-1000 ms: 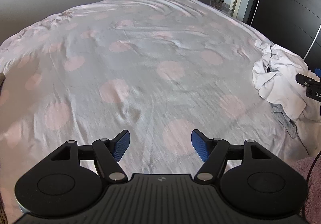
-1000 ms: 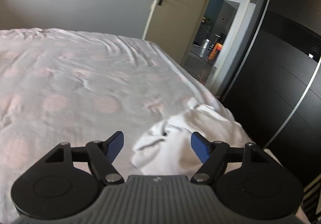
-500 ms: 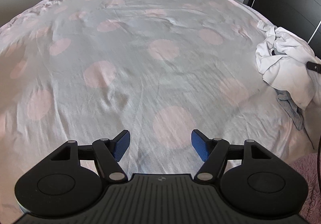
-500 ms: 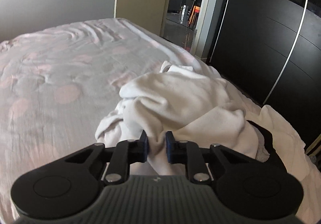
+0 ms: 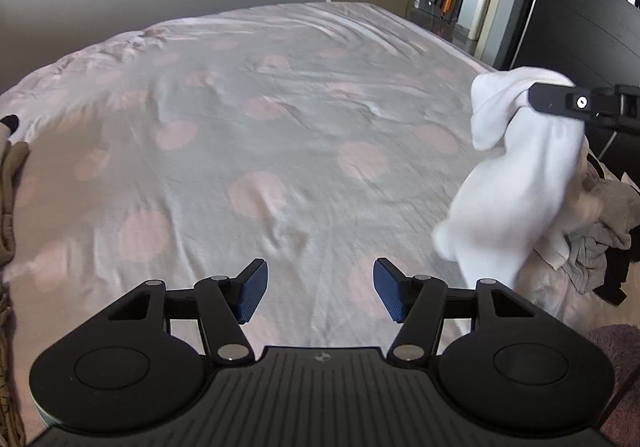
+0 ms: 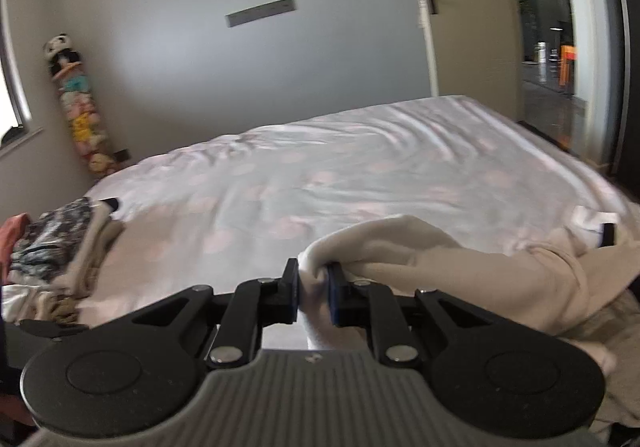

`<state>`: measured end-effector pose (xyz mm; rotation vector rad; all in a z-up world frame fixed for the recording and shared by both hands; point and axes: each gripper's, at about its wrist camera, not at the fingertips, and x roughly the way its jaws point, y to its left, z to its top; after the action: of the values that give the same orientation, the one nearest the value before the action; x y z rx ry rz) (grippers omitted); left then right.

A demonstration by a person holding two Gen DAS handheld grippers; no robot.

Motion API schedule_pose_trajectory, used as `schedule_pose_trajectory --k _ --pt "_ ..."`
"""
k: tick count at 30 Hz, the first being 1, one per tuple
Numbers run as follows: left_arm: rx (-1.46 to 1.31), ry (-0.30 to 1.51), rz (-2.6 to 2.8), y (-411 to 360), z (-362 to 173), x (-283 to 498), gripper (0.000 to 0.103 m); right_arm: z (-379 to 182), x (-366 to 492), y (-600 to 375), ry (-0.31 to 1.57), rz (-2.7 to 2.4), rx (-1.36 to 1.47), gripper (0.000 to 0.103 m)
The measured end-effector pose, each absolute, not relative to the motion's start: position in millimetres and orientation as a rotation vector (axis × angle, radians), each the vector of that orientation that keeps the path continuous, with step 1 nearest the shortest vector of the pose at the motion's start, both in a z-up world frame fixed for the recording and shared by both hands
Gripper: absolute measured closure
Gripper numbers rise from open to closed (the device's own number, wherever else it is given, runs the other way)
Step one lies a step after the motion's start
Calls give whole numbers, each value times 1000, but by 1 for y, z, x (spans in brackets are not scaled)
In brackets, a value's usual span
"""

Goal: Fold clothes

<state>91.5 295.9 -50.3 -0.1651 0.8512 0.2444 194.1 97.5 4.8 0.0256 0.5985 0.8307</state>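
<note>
At right bed edge: right claw [image 6: 313,293] clamps white garment [image 6: 440,271], lower part blurred; left claw [image 5: 320,295] closing, empty.

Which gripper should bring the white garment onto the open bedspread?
Right gripper: its jaws are closing on the white garment, already lifted. Left gripper is empty over the bedspread.

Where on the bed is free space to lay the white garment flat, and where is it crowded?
The middle of the bed is bare, from the far edge toward the left gripper. It is crowded at the right edge, where grey clothes lie under the white garment pinched by the right gripper, and at the left edge by stacked clothes.
</note>
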Motion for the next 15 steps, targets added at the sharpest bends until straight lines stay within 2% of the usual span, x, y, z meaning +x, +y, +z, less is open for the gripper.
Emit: schedule_pose_trajectory --k 8,15 --pt "-125 798 462 346 -17 12 45 7 100 189 645 1201 67 87" --pt "-172 844 504 368 -42 -37 45 -41 77 194 736 1080 -74 82"
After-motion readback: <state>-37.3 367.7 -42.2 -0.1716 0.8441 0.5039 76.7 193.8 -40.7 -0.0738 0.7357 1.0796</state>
